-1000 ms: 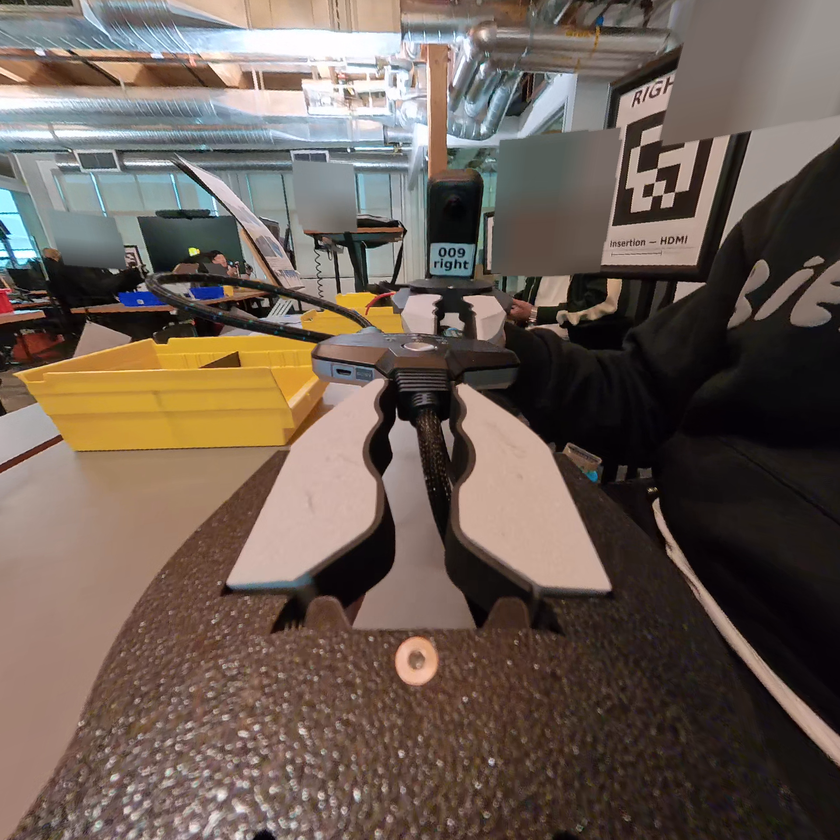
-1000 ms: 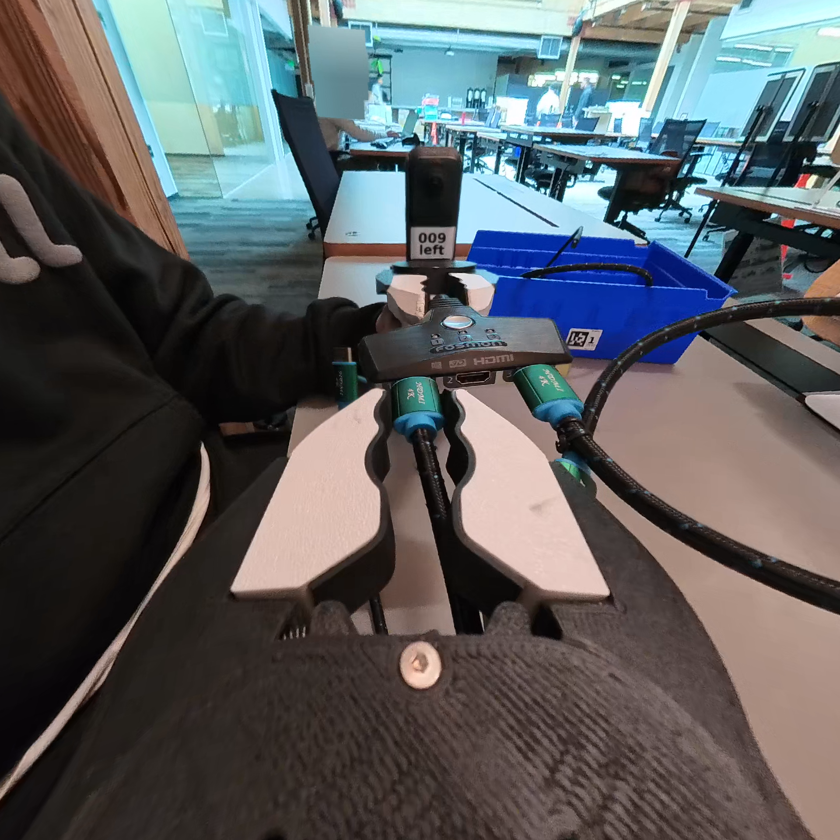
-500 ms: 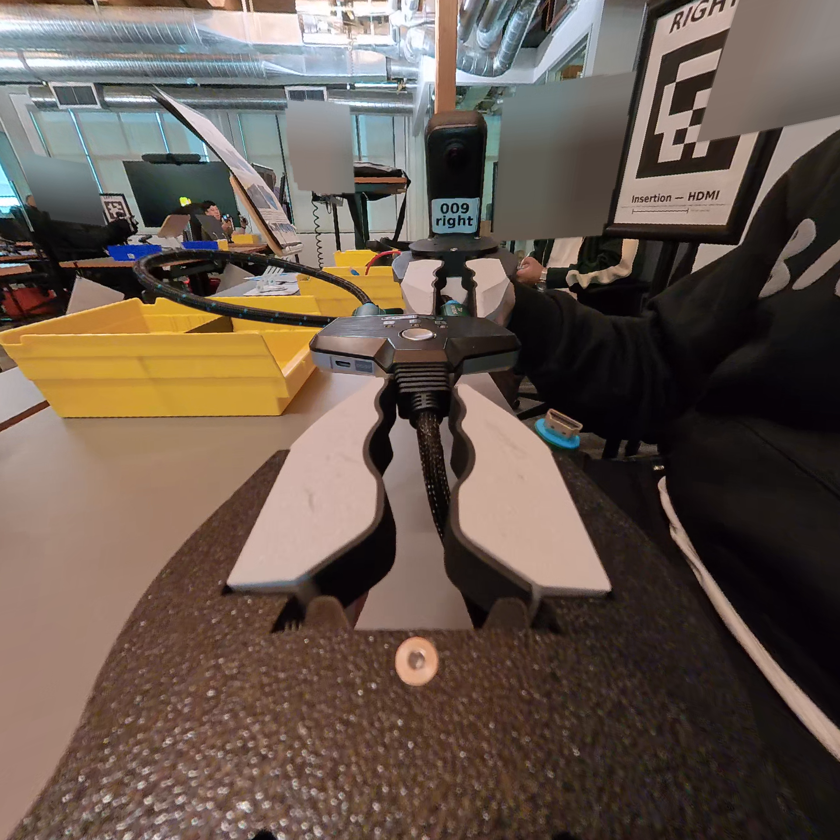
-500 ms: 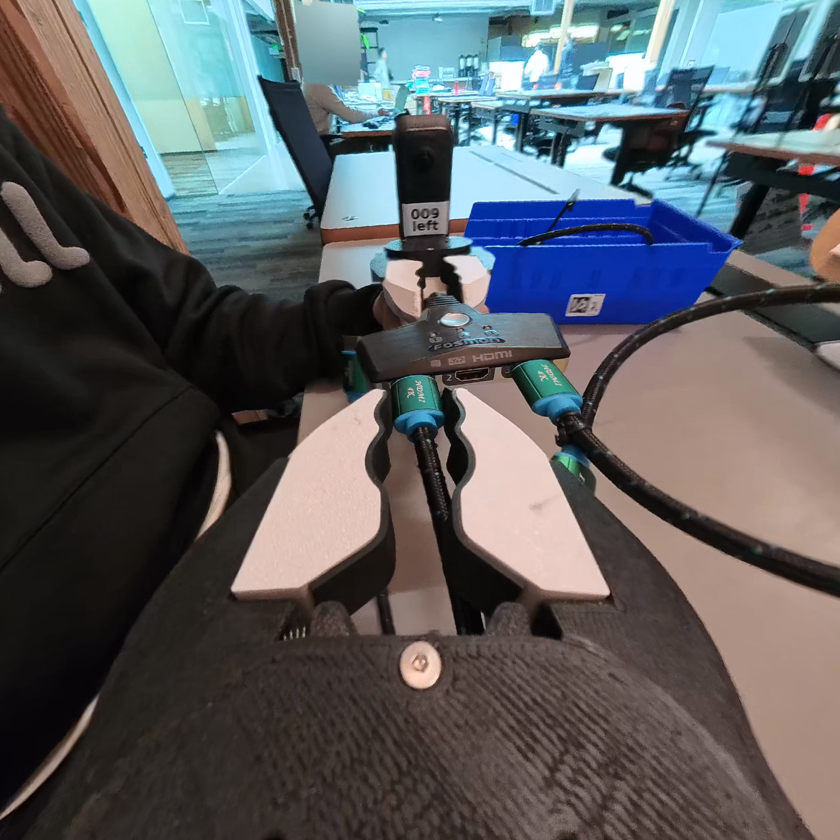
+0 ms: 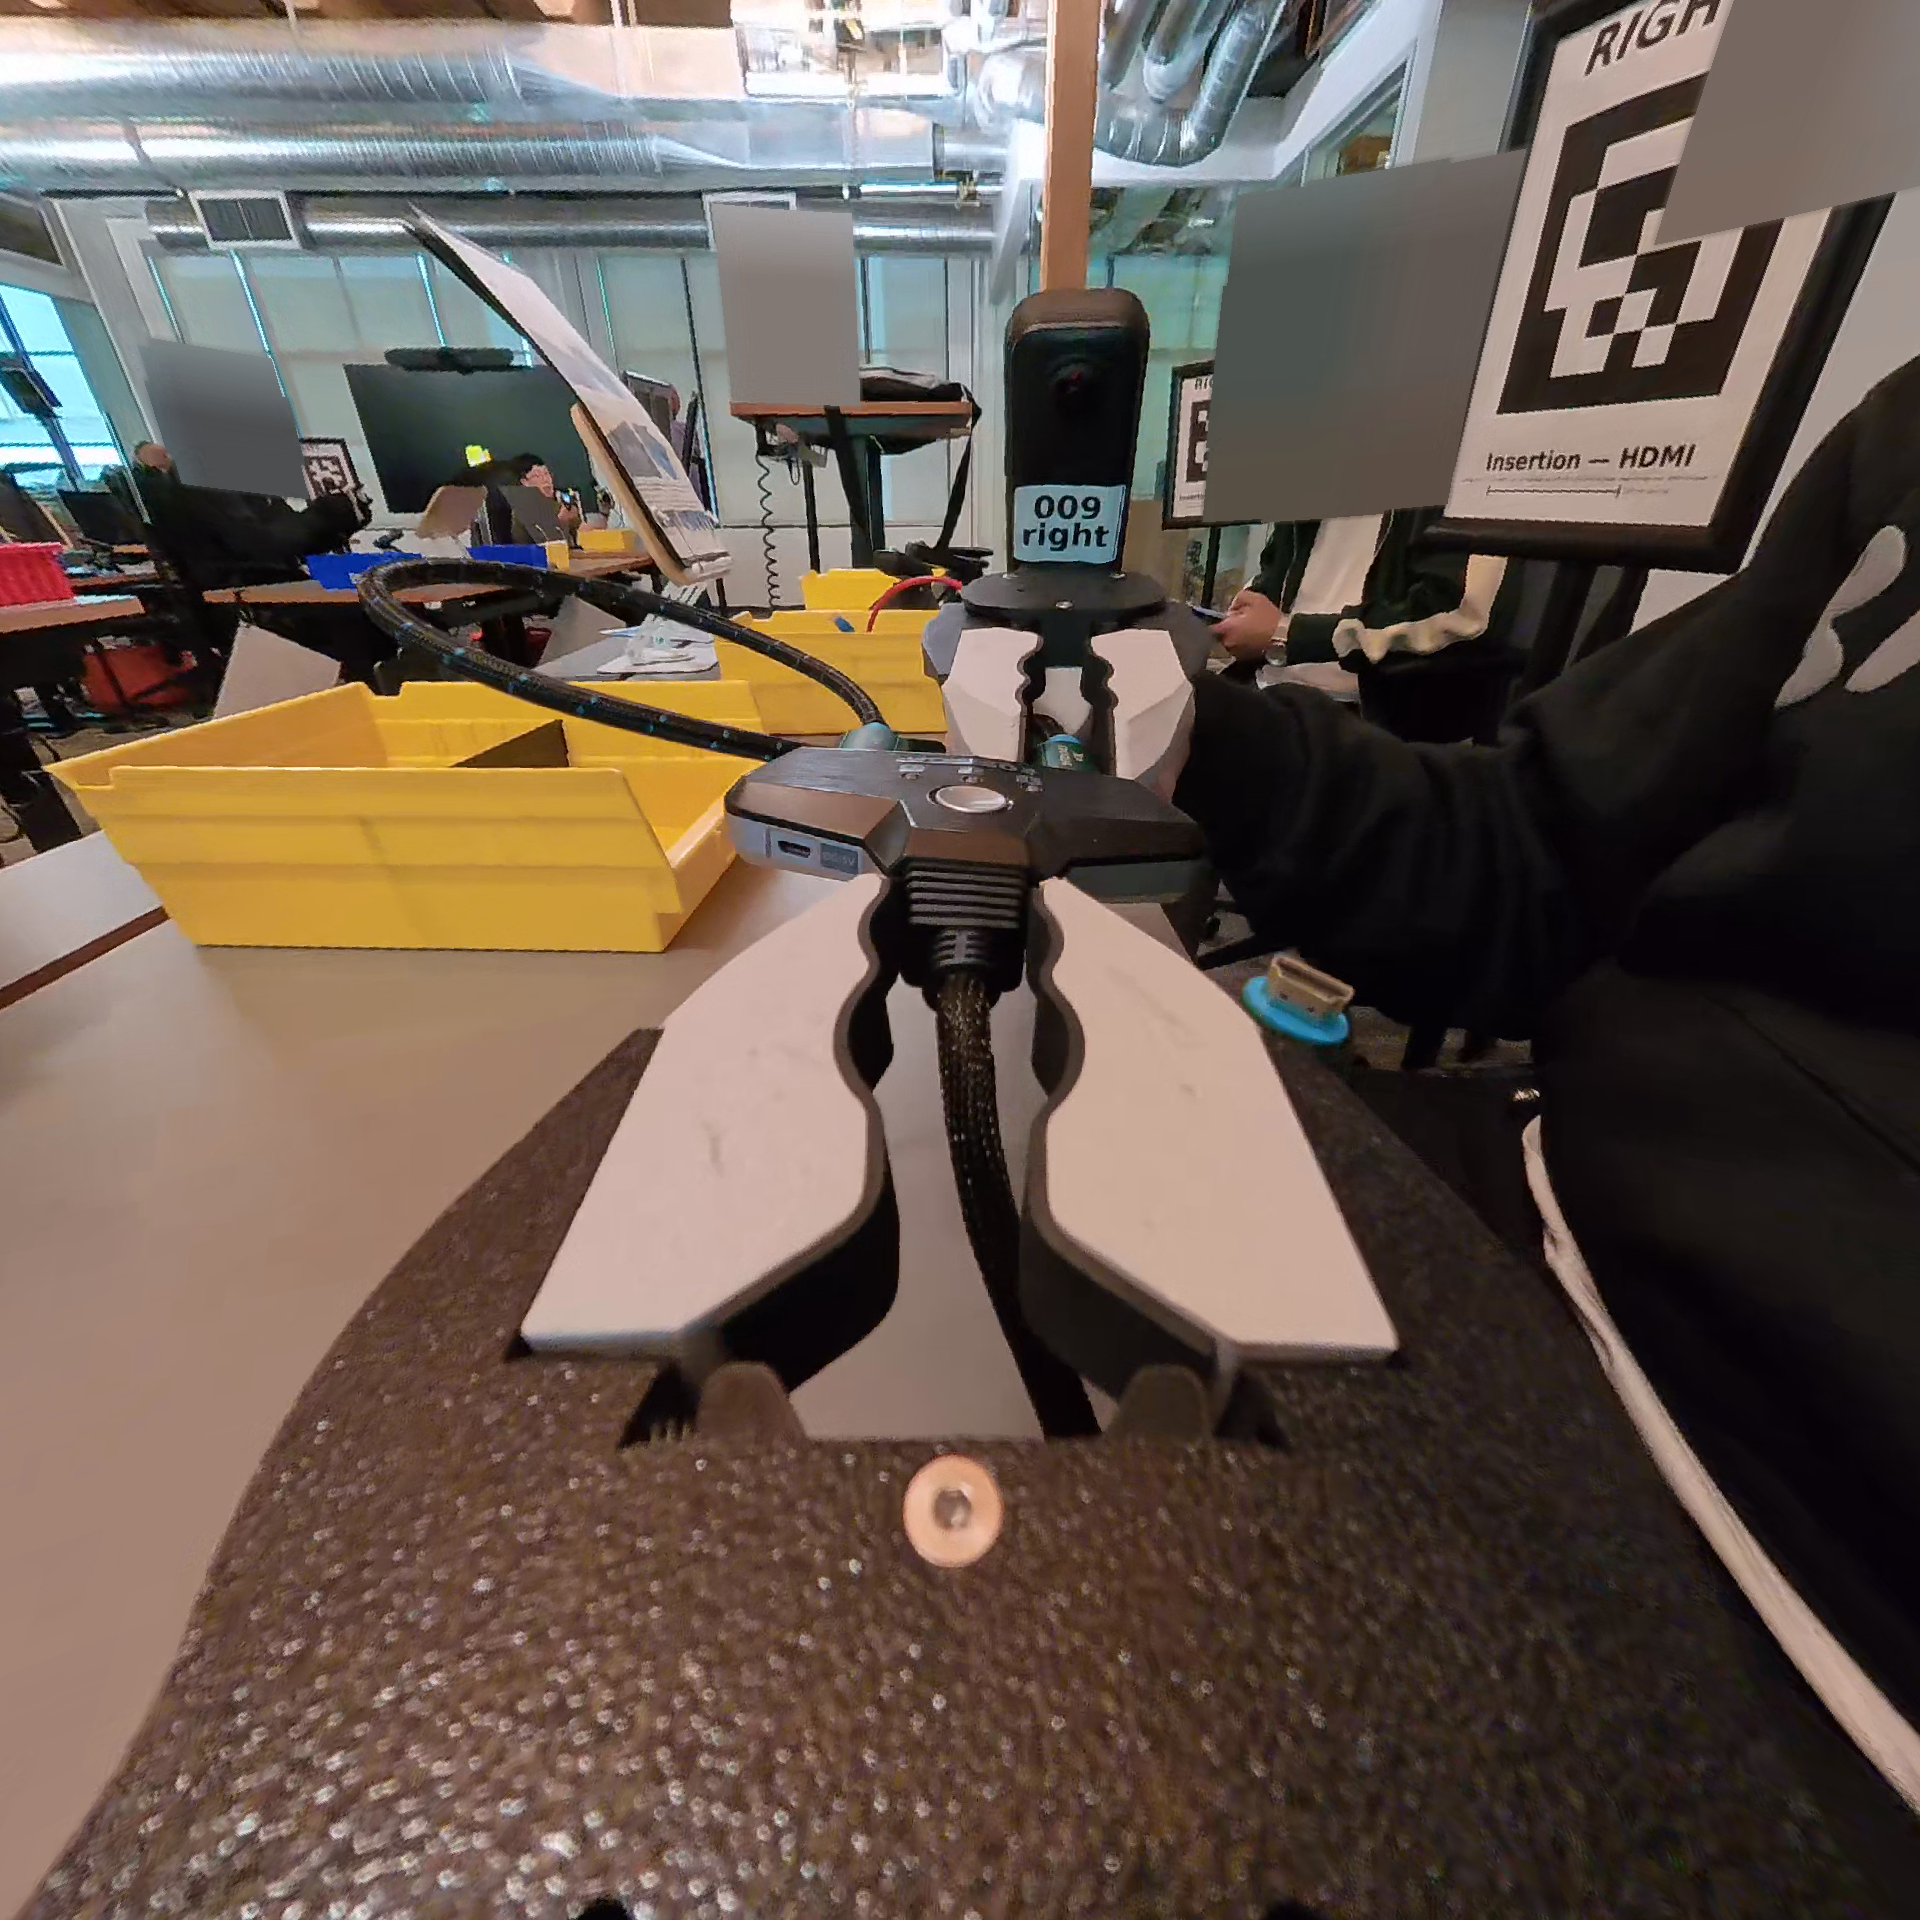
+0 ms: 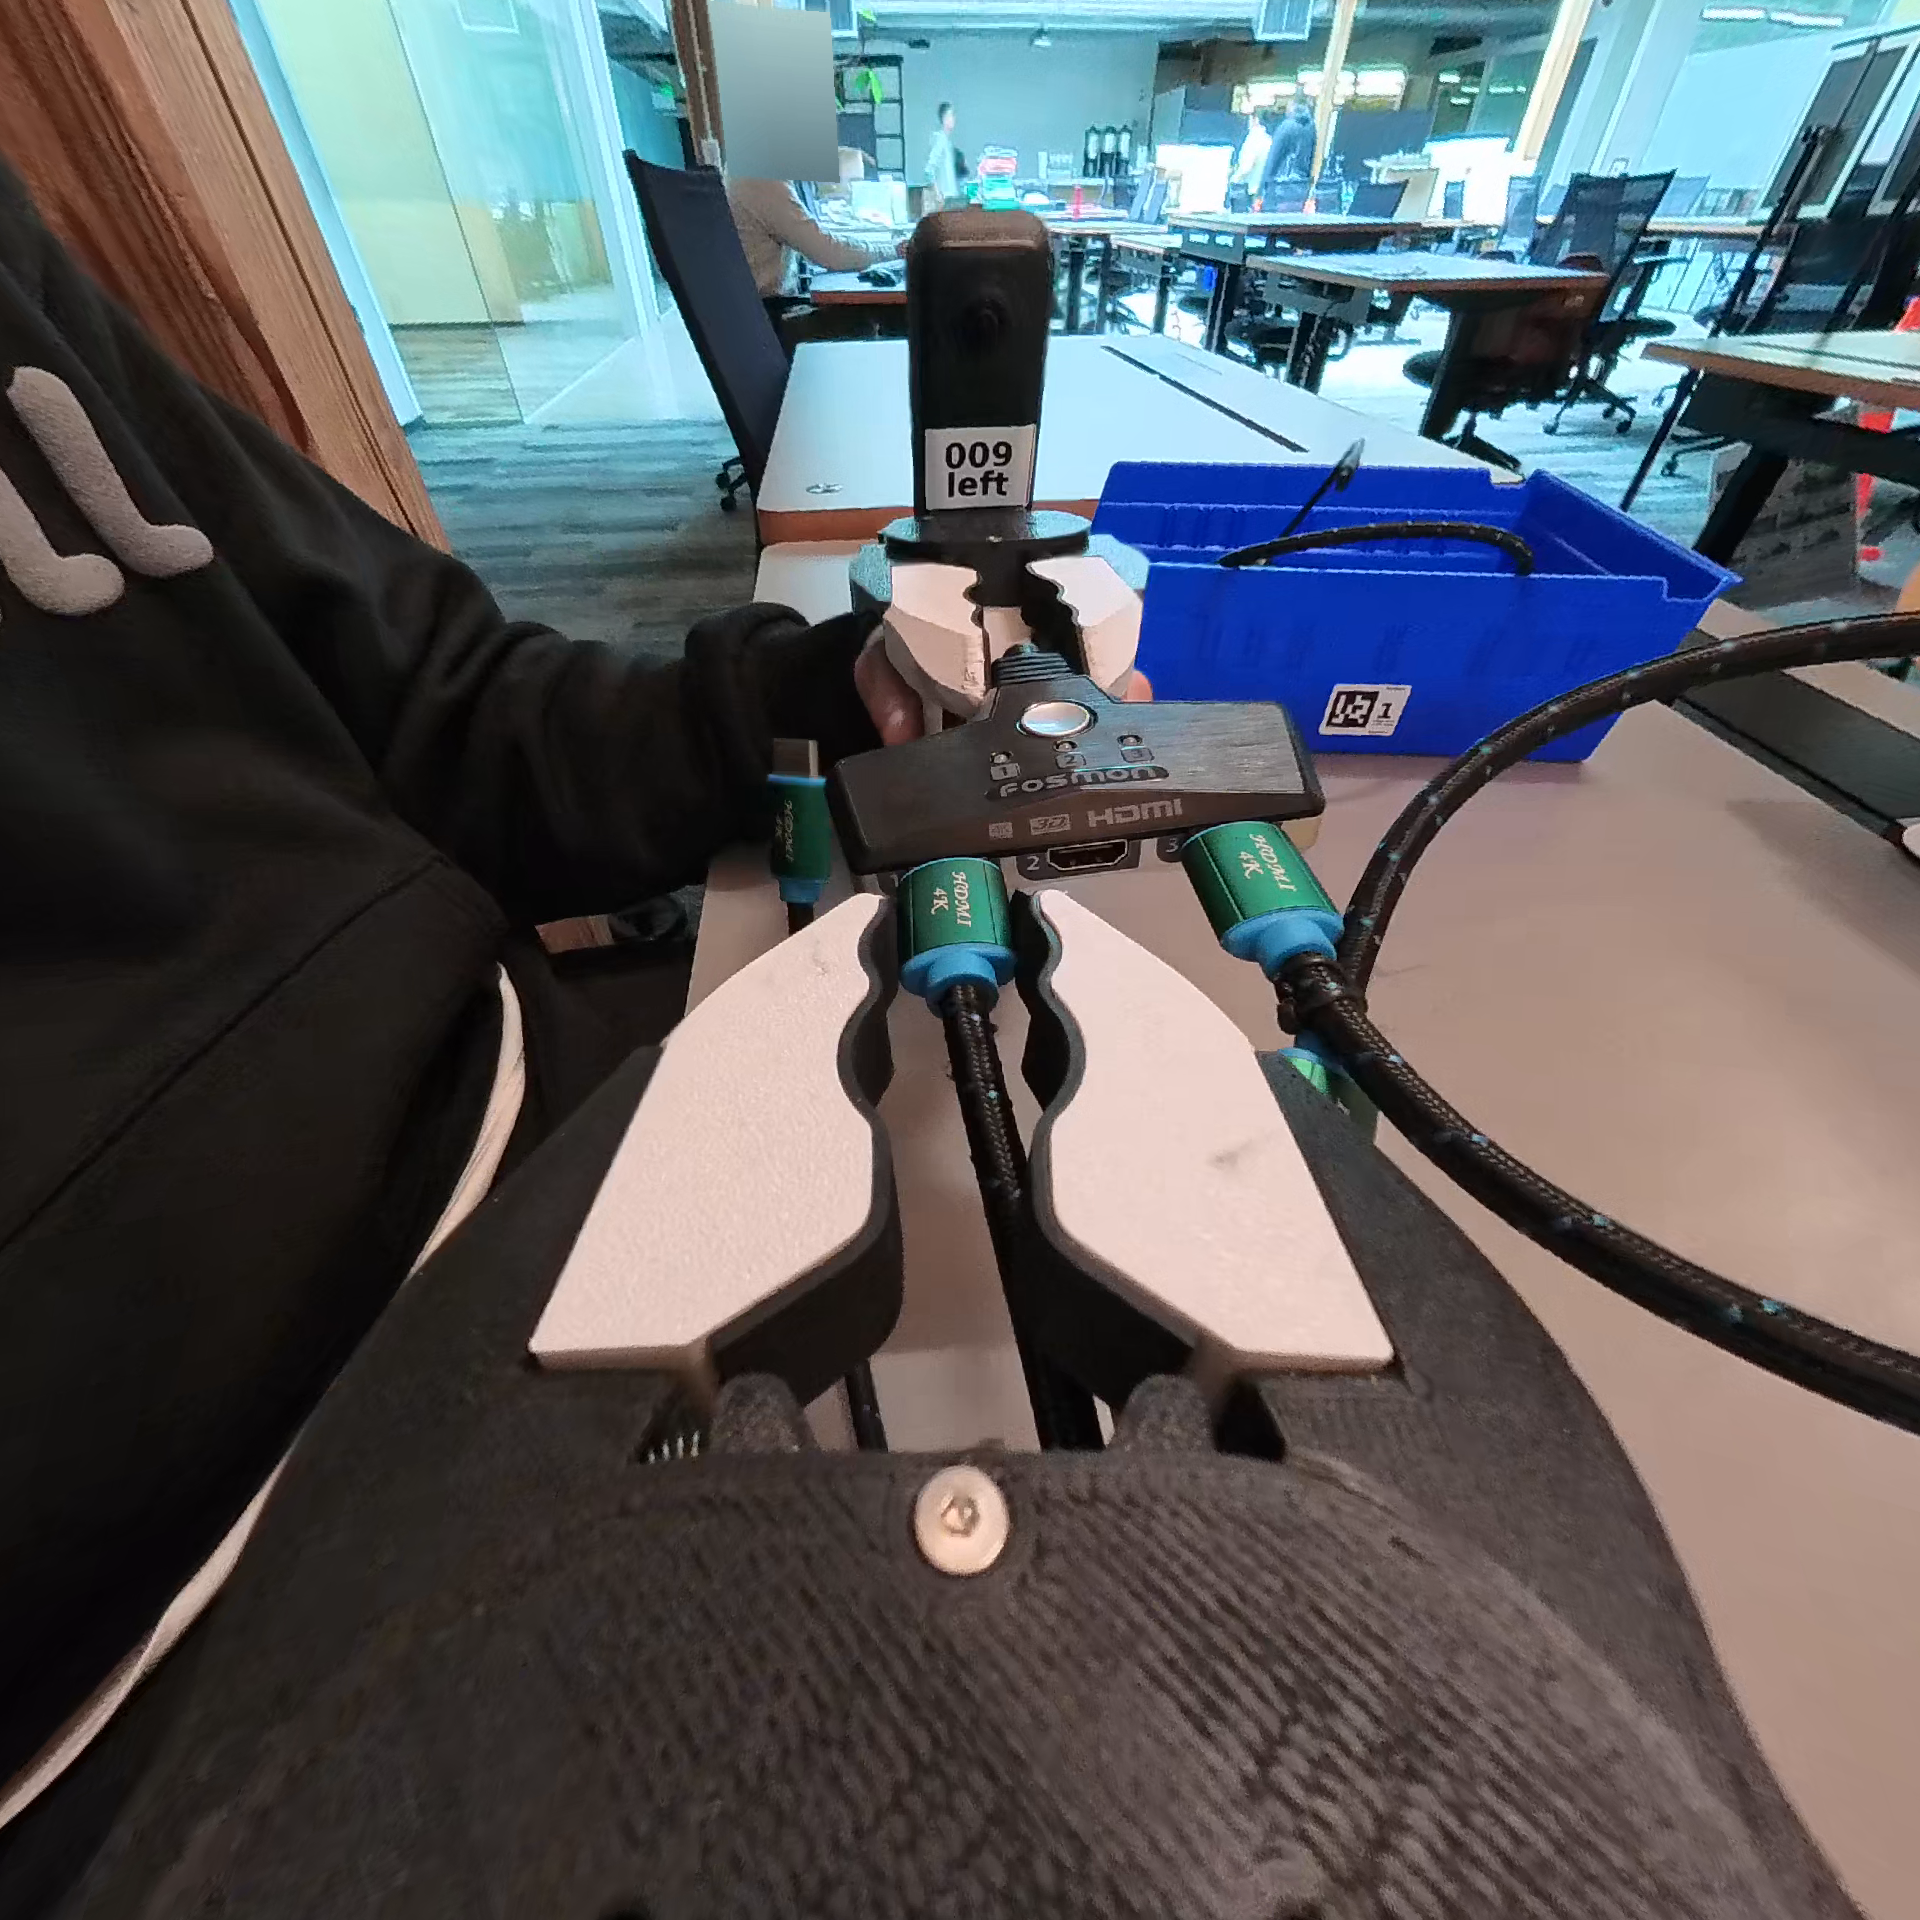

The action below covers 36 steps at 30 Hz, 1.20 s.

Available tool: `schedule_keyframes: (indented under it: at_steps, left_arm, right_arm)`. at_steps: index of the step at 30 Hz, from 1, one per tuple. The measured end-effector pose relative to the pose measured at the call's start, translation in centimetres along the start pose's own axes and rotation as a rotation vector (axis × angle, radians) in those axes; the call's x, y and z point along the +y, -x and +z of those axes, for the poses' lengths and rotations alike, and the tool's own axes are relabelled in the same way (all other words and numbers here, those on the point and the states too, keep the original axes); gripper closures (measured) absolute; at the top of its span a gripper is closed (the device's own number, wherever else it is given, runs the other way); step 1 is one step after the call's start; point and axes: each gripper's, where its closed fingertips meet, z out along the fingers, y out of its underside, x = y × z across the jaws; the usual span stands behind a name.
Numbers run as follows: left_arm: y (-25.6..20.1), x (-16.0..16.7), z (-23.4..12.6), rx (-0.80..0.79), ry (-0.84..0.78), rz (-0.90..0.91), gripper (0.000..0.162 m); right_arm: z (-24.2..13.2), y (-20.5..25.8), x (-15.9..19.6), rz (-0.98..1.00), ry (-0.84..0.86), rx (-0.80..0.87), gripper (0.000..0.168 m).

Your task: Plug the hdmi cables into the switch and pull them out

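The black HDMI switch (image 5: 966,821) hangs in the air between my two grippers. My left gripper (image 5: 961,920) is shut on the ribbed strain relief of the switch's own braided cable (image 5: 977,1122). In the right wrist view my right gripper (image 6: 956,930) is shut on a green HDMI plug (image 6: 951,904) seated in the left port of the switch (image 6: 1070,774). A second green plug (image 6: 1252,883) sits in the right port. The middle port (image 6: 1086,857) is empty. A third green plug (image 6: 795,831) hangs loose at the left and also shows in the left wrist view (image 5: 1299,1003).
A yellow bin (image 5: 395,831) stands on the table to the left. A blue bin (image 6: 1403,623) with a cable in it stands behind the switch. A thick braided cable (image 6: 1455,1143) loops over the grey table (image 6: 1610,987). The person's black sleeve (image 5: 1455,831) is close by.
Both grippers keep their hold and have shifted a little with the switch. The loose third plug has come into view beside the left gripper.
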Motion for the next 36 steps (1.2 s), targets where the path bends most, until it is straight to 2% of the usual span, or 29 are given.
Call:
schedule_keyframes:
  at_steps: [5, 9, 18, 25, 29, 33, 36]
  left_arm:
    - [0.2, 0.7, 0.2, -0.009, 0.032, 0.013, 0.139]
    - [0.5, 0.5, 0.2, -0.013, 0.004, -0.015, 0.139]
    - [0.4, 0.3, -0.6, 0.003, -0.036, -0.032, 0.139]
    - [1.0, 1.0, -0.2, -0.007, -0.087, -0.059, 0.139]
    - [1.5, 1.3, 0.6, -0.053, -0.052, -0.039, 0.139]
    - [1.3, 0.5, 0.4, -0.086, -0.075, -0.06, 0.139]
    - [0.9, -0.2, -0.1, -0.155, -0.022, -0.051, 0.139]
  right_arm:
    - [-0.1, -0.2, 0.3, -0.001, -0.006, 0.011, 0.146]
    - [-0.1, -0.5, -0.2, -0.004, -0.05, 0.039, 0.146]
    - [0.8, -0.2, -0.7, -0.039, -0.031, 0.066, 0.145]
    - [0.3, -1.1, -0.1, 0.004, 0.014, 0.036, 0.145]
    - [-0.4, -1.9, 0.4, 0.041, 0.03, -0.003, 0.145]
    - [-0.4, -1.9, -0.6, -0.01, 0.029, -0.049, 0.145]
    - [0.0, -1.9, -0.9, -0.014, -0.021, -0.122, 0.145]
